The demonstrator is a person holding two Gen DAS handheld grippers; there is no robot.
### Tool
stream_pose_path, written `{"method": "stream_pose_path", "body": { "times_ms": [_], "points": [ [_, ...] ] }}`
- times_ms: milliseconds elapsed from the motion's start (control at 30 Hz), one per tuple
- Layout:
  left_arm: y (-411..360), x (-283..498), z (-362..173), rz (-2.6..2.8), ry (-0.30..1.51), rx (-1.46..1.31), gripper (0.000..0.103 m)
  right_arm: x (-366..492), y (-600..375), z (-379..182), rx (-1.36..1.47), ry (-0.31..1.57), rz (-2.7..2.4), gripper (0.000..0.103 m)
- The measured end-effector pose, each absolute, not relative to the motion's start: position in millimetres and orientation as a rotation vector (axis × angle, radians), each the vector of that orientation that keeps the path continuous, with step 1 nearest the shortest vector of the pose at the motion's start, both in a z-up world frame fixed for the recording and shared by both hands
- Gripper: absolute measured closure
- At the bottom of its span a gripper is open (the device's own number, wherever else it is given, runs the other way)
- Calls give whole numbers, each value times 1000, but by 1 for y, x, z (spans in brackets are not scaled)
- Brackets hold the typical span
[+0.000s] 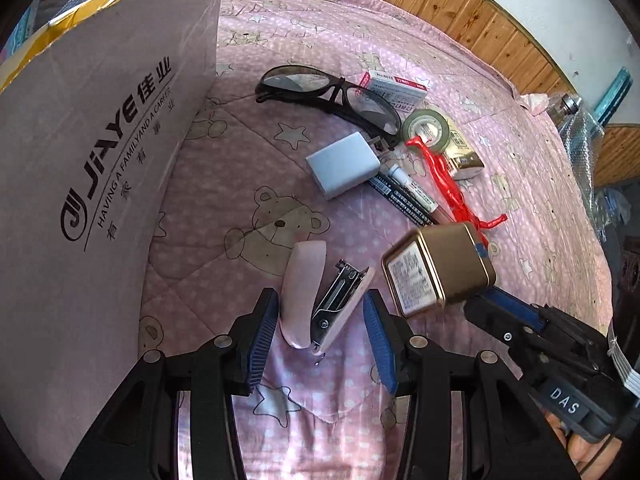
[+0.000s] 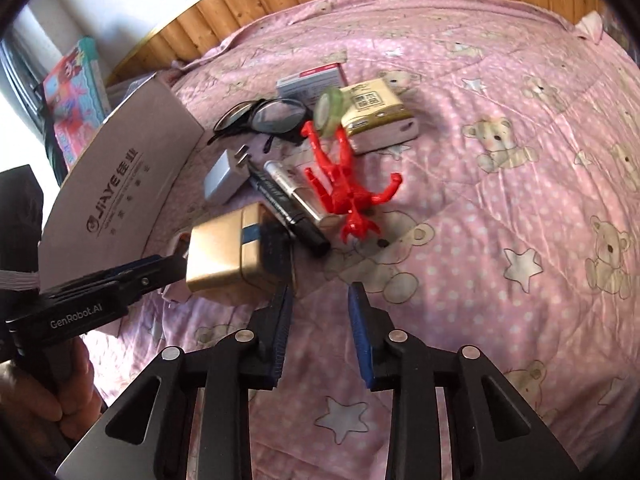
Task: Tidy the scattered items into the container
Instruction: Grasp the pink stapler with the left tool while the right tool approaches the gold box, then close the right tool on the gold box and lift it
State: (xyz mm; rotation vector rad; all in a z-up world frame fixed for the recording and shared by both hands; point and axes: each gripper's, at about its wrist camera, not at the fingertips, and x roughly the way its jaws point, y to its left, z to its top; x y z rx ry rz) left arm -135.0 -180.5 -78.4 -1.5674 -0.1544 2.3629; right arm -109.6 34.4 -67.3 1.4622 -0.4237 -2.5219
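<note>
One cardboard box (image 1: pixel 100 160) printed with JIAYE stands at the far left on a pink bedcover (image 1: pixel 224 216) patterned with bears and stars; its tall side wall faces the left wrist camera and its inside is hidden. Just right of it the left gripper (image 1: pixel 320 298) has its fingers spread, one on each side of a pink stapler (image 1: pixel 304 296) that lies hinged open on the cover; neither pad is pressed onto it. Further back and to the right, the other loose items lie in a cluster well apart from the box. A white plug charger (image 1: pixel 344 168) lies there, with dark-framed glasses (image 1: pixel 332 94) behind it. A black marker (image 1: pixel 404 204) and a white pen (image 1: pixel 416 188) lie side by side against the charger. A roll of tape (image 1: pixel 426 128) leans on a small gold and white pack (image 1: pixel 464 152), and a red and white carton (image 1: pixel 396 88) lies at the back. A red plastic figure (image 1: pixel 452 184) is stretched out below the tape. Nearer the cameras a gold tin (image 1: pixel 440 268) sits tilted, label side facing the left wrist camera, right of the stapler. At the right, the right gripper (image 2: pixel 320 294) has its fingers parted with only bedcover between them; the tin is just outside its left finger, and whether they touch cannot be told
</note>
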Motion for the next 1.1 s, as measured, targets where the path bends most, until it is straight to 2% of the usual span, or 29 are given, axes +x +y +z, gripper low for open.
{"method": "stream_pose_path", "body": {
  "times_ms": [133, 167, 267, 467, 533, 567, 600, 667, 833, 967, 1100],
  "points": [
    [-191, -135, -75, 2389, -234, -1538, 56, -115, 33, -54, 1389, -477, -2480, 70],
    [-193, -136, -78, 2387, -250, -1548, 50, -117, 30, -53, 1376, -478, -2467, 70],
    [-194, -139, -81, 2400, -276, -1531, 50, -122, 23, -55, 1390, -430, -2481, 67],
    [-163, -133, -88, 2382, -19, -1541, 47, -119, 41, -71, 1460, -462, -2507, 67],
    [-160, -131, -87, 2403, 6, -1526, 47, -116, 48, -76, 1480, -487, -2506, 66],
    [-162, -130, -87, 2408, -1, -1517, 51, -114, 49, -76, 1477, -496, -2505, 66],
    [-162, -130, -86, 2408, -7, -1505, 67, -114, 48, -74, 1467, -496, -2503, 66],
    [-162, -127, -82, 2402, 5, -1483, 74, -114, 40, -65, 1420, -474, -2486, 63],
    [-159, -114, -78, 2419, 48, -1485, 74, -117, 9, -42, 1308, -423, -2451, 50],
    [-158, -107, -85, 2414, 15, -1473, 70, -121, -10, -39, 1312, -363, -2458, 47],
    [-164, -107, -84, 2417, -9, -1468, 74, -130, 2, -52, 1373, -410, -2443, 47]
  ]
}}
